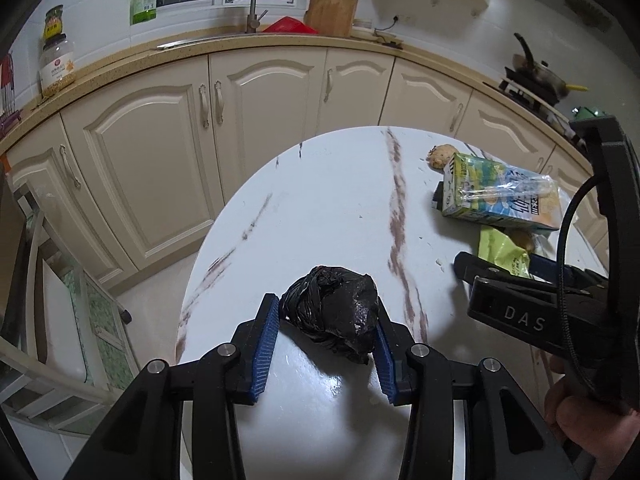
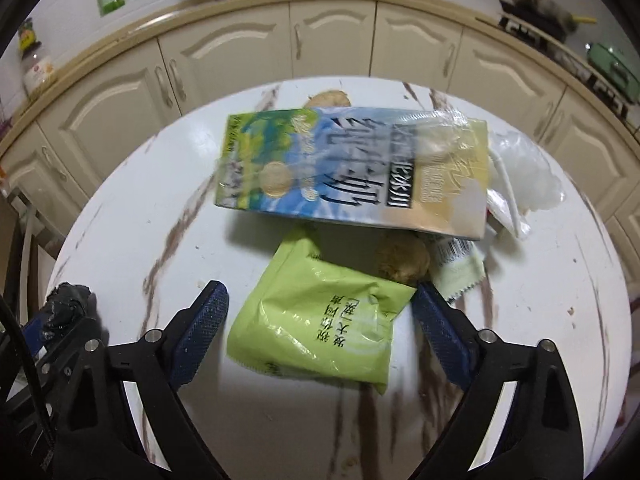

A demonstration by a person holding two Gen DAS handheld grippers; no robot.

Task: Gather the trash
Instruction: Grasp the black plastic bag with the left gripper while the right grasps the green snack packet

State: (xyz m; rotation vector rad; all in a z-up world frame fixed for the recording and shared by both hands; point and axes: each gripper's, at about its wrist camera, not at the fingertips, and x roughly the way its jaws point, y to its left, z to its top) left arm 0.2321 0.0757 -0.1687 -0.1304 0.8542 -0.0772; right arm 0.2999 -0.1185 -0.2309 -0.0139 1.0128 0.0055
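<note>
Left gripper (image 1: pixel 326 320) clenches the crumpled black plastic bag (image 1: pixel 334 306) at lower centre; right gripper (image 2: pixel 320 312), released, straddles the green snack wrapper (image 2: pixel 320 320), which could slide away.

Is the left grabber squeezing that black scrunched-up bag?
Touching. In the left wrist view both blue pads of the left gripper press against the sides of the black bag, with no gap showing.

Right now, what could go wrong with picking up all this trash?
The left tongs pinch only the edges of the crumpled black bag, so it might slip out. The right tongs stand open around the green packet; closing could squash it or bump the brown lump touching it. The milk carton lies close behind and may get shoved.
</note>
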